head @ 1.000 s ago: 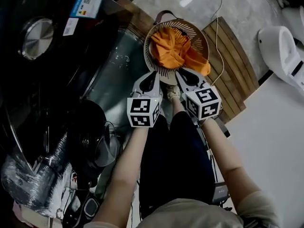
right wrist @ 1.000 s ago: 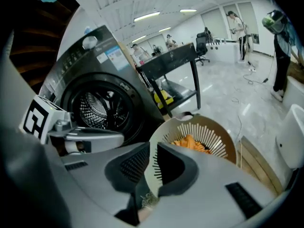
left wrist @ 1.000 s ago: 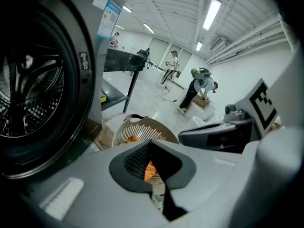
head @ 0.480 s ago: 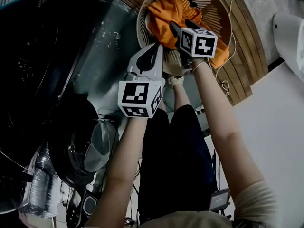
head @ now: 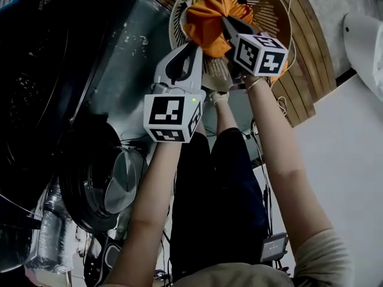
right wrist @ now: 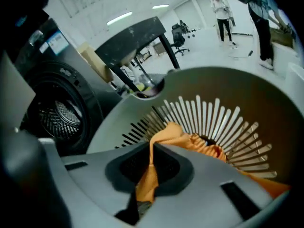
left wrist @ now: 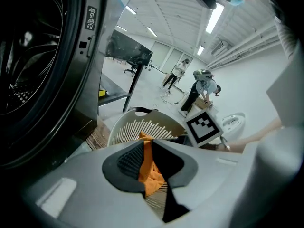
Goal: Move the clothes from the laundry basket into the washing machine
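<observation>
Orange garment (head: 206,20) bunched inside slatted laundry basket (head: 270,8).

Grey shells on left gripper (head: 192,45) and right gripper (head: 225,21), each bearing a black-and-white marker cube (head: 170,117). Beige short sleeves (head: 323,256), black trousers (head: 221,202), pale shoe (head: 219,98)
</observation>
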The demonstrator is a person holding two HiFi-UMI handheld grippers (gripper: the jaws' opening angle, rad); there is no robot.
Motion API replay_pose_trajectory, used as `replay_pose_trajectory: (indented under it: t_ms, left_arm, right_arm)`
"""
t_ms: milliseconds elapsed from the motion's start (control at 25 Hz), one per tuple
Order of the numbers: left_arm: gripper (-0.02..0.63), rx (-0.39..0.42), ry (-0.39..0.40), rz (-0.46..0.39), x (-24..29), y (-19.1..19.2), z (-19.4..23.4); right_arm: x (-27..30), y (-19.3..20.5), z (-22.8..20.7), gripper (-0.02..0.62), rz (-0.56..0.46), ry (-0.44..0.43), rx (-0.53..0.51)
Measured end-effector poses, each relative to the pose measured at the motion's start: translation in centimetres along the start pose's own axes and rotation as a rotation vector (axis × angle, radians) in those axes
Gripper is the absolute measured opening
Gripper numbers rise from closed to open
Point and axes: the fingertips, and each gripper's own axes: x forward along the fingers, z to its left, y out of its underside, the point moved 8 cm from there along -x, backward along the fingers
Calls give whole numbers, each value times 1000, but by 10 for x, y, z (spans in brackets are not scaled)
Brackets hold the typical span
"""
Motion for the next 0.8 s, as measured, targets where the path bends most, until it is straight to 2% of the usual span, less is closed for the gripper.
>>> replay_pose_trajectory:
  t_ms: [120, 200, 280, 360, 520, 560, 600, 640, 800]
  left_arm:
    - [200, 29, 53, 33, -1, -7, -9]
    - [225, 96, 104, 64, -1, -12, -18]
    - [278, 200, 154, 91, -2, -18, -29]
    - [288, 295, 207, 103, -4, -25, -41]
    - [288, 405, 298, 67, -11, -46, -58]
    - [268, 414, 305, 51, -13, -52, -60]
    - [178, 411, 298, 38, -15, -56, -59]
    - [48, 397, 277, 31, -18, -59, -57]
    - [43, 321, 146, 59, -32, -59, -41]
  right_arm:
    - [-44, -21, 28, 25, -67, -109, -30]
    - [-74, -33, 46, 25, -108, -169, -30]
    - [-103, -44, 65, 25, -139, -228, -39]
    - [-131, -55, 86, 25, -161, -297, -58]
    - [-173, -73, 119, 25, -191, -489, -58]
    - [-177, -76, 124, 25, -192, -514, -62]
    - [-180, -78, 127, 25, -197, -517, -73]
    - [-180, -79, 128, 25, -207, -501, -88]
    - [-173, -69, 126, 26, -207, -443, -120]
